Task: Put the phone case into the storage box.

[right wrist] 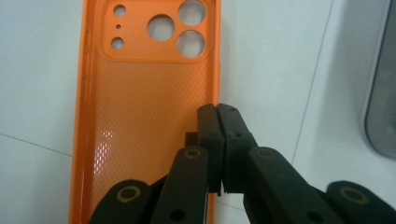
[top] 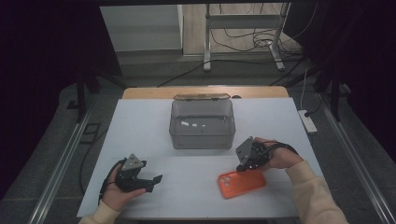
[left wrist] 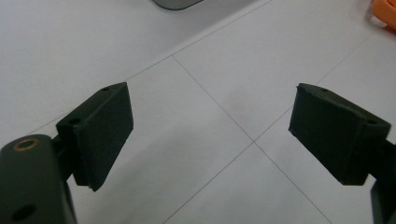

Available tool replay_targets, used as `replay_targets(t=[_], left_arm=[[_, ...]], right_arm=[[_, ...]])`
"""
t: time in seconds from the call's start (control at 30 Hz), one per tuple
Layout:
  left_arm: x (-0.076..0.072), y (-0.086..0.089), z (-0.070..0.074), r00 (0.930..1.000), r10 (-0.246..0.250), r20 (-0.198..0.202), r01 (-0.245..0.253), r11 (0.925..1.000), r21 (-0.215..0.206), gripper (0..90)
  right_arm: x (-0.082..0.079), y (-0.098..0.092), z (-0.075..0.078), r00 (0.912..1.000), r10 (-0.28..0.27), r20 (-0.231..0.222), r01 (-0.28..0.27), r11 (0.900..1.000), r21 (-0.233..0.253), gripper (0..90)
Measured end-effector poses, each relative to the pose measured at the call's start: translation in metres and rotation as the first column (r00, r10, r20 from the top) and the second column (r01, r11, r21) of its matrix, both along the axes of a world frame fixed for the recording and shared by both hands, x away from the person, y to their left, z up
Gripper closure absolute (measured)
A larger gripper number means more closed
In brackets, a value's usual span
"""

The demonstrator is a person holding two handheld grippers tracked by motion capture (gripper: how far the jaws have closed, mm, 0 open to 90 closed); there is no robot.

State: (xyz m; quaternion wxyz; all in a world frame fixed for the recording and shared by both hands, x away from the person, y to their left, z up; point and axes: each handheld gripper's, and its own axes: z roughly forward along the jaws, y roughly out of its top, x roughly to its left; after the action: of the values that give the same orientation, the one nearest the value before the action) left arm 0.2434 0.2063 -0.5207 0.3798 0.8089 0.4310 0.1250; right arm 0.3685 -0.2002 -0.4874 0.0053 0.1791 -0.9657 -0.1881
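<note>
One phone case point(right wrist: 149, 116) beneath right claw point(right wrist: 218, 108).

Looks like a lab or recording studio, not a home. Dark curtains point(top: 42, 70) at both sides, a white table point(top: 140, 126) set on grey carpet, metal floor rails point(top: 60, 168) along its left and right edges, a metal stand point(top: 243, 28) and loose cables point(top: 247, 39) beyond its far edge, a power strip point(top: 307, 120) off its far right corner.

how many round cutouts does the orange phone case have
5, as far as the right gripper view shows, all at the camera end of the orange phone case: three large ones clustered together, two small ones beside them, plus a tiny pinhole between those.
</note>
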Motion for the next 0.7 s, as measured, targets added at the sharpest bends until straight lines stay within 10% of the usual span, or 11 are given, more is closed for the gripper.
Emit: replay_targets(t=[0.7], left_arm=[[0.0, 0.001, 0.0, 1.0, 0.006, -0.003, -0.006, 1.0, -0.002, 13.7]], right_arm=[[-0.001, -0.006, 0.029, 0.9938, -0.108, 0.027, 0.104, 0.987, 0.126, 88.4]])
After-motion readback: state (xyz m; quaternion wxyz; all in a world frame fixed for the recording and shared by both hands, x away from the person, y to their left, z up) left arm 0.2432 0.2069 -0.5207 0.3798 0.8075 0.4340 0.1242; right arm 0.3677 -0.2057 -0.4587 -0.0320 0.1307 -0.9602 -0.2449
